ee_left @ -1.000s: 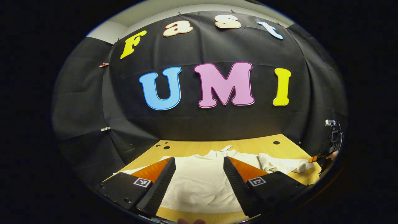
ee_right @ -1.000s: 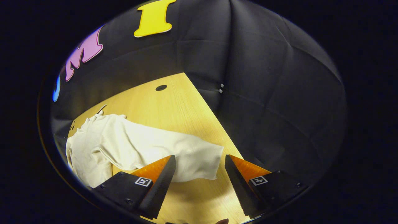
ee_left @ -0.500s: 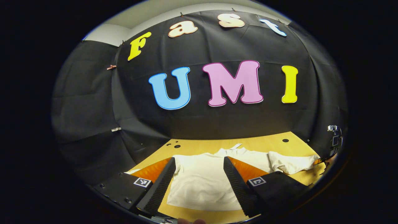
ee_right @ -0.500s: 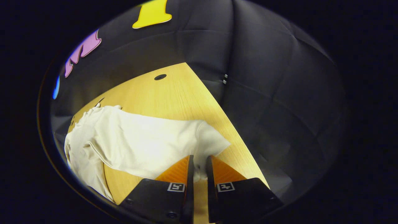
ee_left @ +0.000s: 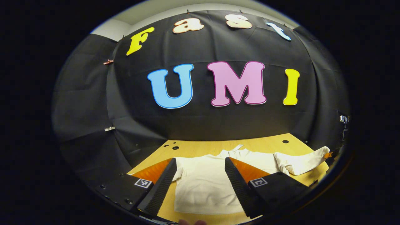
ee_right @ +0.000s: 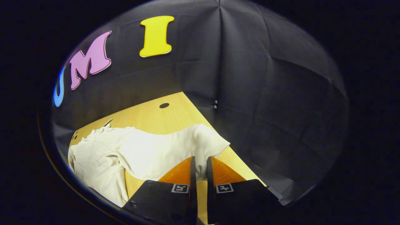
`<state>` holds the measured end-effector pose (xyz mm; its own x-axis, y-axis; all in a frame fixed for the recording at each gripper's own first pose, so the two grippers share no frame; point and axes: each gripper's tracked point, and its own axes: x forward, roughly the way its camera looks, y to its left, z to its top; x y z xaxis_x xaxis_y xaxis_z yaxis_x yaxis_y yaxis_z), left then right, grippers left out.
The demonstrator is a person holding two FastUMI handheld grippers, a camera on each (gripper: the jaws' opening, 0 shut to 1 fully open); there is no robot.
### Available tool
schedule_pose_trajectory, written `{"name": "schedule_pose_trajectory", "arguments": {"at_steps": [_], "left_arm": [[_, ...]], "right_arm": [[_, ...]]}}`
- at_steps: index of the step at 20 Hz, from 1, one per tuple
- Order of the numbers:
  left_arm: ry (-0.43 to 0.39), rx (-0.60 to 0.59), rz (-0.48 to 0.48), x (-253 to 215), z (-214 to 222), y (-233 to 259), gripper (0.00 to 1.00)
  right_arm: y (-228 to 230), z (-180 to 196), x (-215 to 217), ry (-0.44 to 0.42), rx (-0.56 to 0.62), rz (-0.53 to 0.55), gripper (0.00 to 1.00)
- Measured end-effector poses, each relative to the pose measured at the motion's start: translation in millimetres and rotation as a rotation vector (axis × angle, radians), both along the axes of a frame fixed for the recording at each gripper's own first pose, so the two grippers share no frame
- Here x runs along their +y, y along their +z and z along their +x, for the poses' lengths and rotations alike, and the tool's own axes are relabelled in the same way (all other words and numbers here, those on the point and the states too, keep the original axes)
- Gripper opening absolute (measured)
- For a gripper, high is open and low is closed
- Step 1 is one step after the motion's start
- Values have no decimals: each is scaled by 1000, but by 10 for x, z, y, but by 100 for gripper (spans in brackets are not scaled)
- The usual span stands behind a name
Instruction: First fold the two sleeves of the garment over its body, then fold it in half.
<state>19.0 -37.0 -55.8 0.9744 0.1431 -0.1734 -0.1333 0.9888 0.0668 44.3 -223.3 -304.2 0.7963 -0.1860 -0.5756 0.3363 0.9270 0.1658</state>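
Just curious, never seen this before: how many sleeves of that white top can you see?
1: the right sleeve stretches across the table, its cuff pinched by the right hand-held gripper. The other may be hidden.

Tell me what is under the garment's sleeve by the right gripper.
The sleeve, pinched at its cuff by the right gripper, hangs over the wooden table. Bare wood shows around it; what lies directly beneath the cloth is covered.

The left gripper (ee_left: 200, 184) has two black blocks with small screws. Each block has a little square black-and-white marker. Its fingers (ee_left: 161, 187) are wedge-shaped with ridged inner faces. The right gripper (ee_right: 199, 175) has the same blocks and markers.
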Motion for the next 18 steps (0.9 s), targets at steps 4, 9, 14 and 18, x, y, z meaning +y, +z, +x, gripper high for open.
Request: {"name": "schedule_pose_trajectory", "arguments": {"at_steps": [4, 9, 14, 18], "left_arm": [[-66, -7, -9, 326, 155, -34, 98], [-109, -2, -38, 782, 263, -168, 97], [-103, 15, -64, 1293, 315, -325, 98], [-80, 39, -89, 1715, 342, -451, 98]], "right_arm": [[496, -253, 391, -30, -70, -65, 16], [1019, -323, 1159, 2, -150, -82, 16], [1524, -84, 2084, 87, -243, -64, 16], [1809, 176, 2838, 180, -303, -63, 16]]}}
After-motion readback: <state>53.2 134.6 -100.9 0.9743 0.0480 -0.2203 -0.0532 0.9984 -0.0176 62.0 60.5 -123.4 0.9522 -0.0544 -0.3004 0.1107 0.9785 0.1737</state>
